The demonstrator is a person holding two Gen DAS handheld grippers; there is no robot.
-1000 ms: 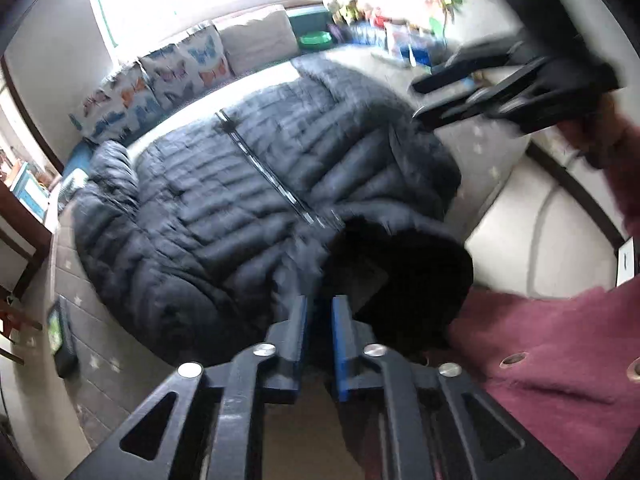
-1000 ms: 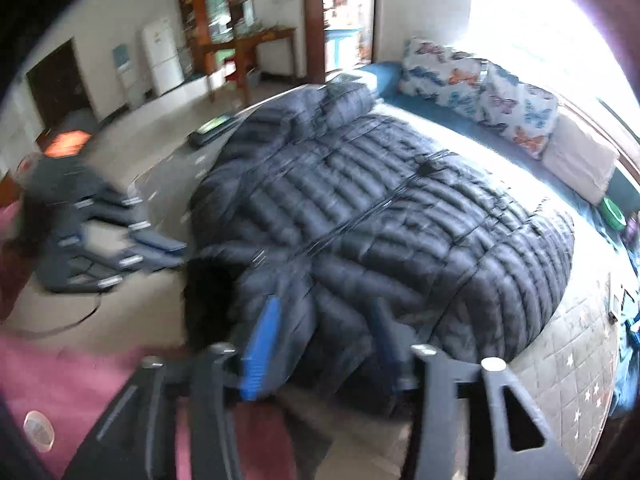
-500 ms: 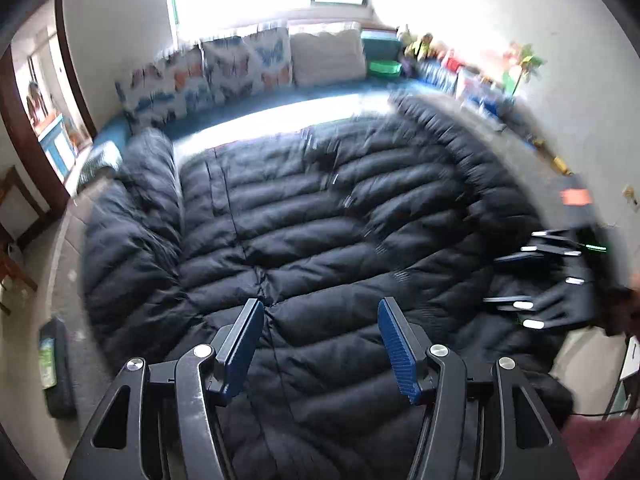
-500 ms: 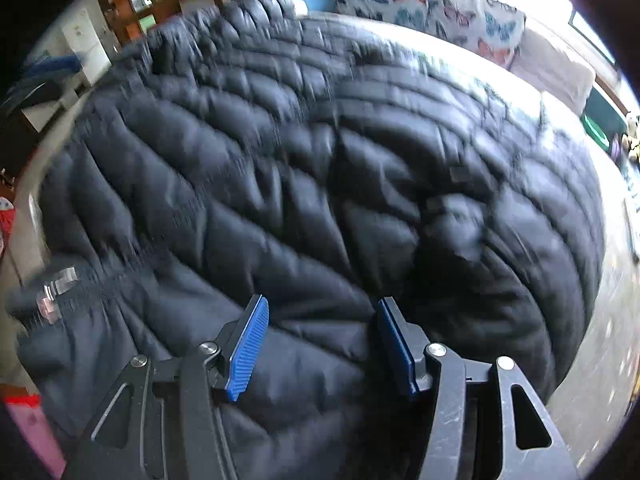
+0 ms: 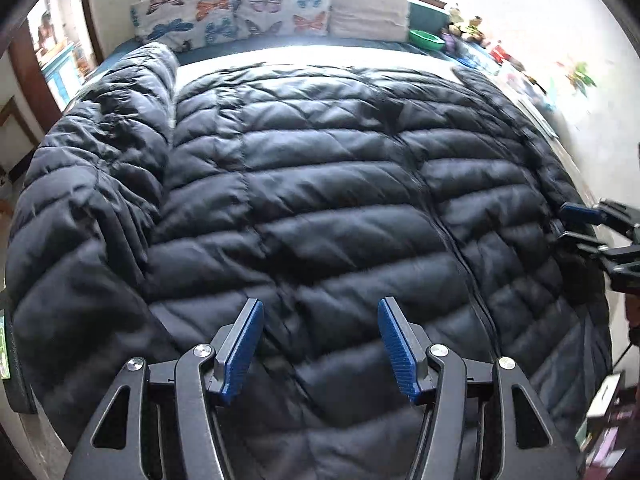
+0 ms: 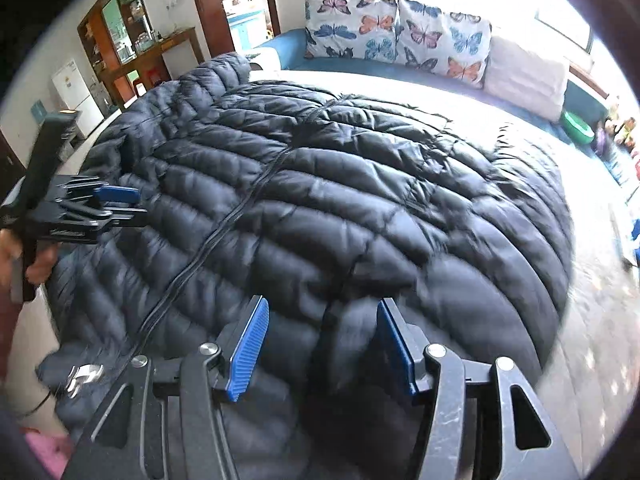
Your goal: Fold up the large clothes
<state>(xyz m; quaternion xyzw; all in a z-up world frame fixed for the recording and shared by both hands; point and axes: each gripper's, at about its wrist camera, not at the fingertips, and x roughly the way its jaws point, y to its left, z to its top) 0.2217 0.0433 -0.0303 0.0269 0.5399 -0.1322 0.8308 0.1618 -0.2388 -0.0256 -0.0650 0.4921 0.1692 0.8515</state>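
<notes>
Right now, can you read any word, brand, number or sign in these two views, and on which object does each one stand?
No text can be read in either view.
The black puffer jacket shows no label or logo.
The butterfly cushions carry pictures only, no words.
The green-edged object at the left edge is too cut off to read.
The left gripper has a faint marking on its side, too small and blurred to read.
The items by the wall are too blurred.
</notes>
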